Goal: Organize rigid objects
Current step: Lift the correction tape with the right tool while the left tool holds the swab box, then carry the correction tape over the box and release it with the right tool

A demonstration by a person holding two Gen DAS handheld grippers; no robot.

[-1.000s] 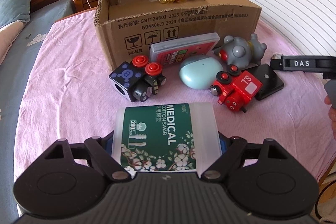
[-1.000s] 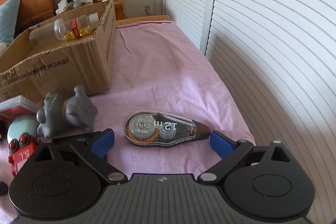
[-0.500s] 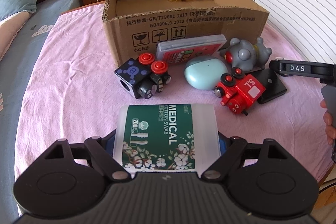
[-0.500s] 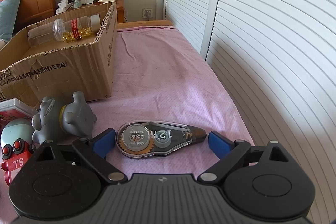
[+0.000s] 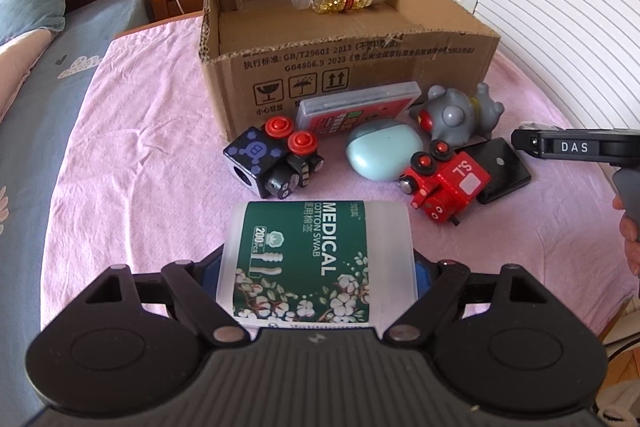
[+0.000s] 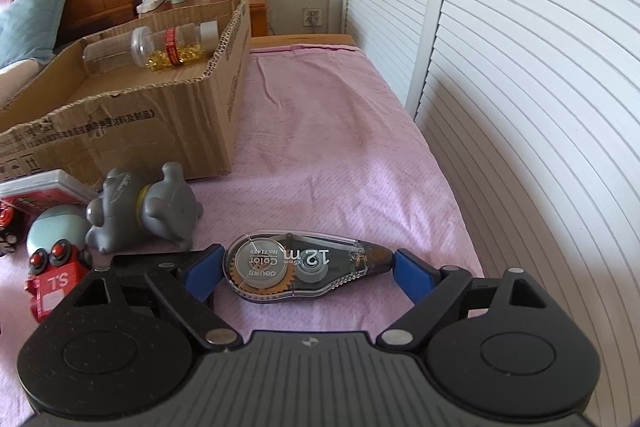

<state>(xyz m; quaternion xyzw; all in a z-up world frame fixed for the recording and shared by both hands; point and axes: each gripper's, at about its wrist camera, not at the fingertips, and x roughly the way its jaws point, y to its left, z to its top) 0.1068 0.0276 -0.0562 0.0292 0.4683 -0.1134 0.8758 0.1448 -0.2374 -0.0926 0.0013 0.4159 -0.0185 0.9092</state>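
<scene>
The left gripper (image 5: 318,267) is tilted downward, its jaws clamped on a frosted plastic cotton swab box (image 5: 316,259) above the pink bed sheet (image 6: 340,147). The right gripper (image 6: 306,265) is angled down; its jaws have just been closing around the clear teardrop-shaped correction tape (image 6: 300,267), not yet pressed.

Corrugated cardboard box (image 5: 360,67), rumpled pink cloth (image 6: 340,155), glossy clear plastic tape dispenser (image 6: 304,267), frosted plastic swab box (image 5: 316,263)

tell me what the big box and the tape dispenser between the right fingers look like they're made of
Box: brown corrugated cardboard, matte; fluting shows along its torn top edge.
Tape dispenser: clear glossy plastic, probably hard; the gear and spools inside show through. The right gripper's fingers have just been closing around it.
</scene>
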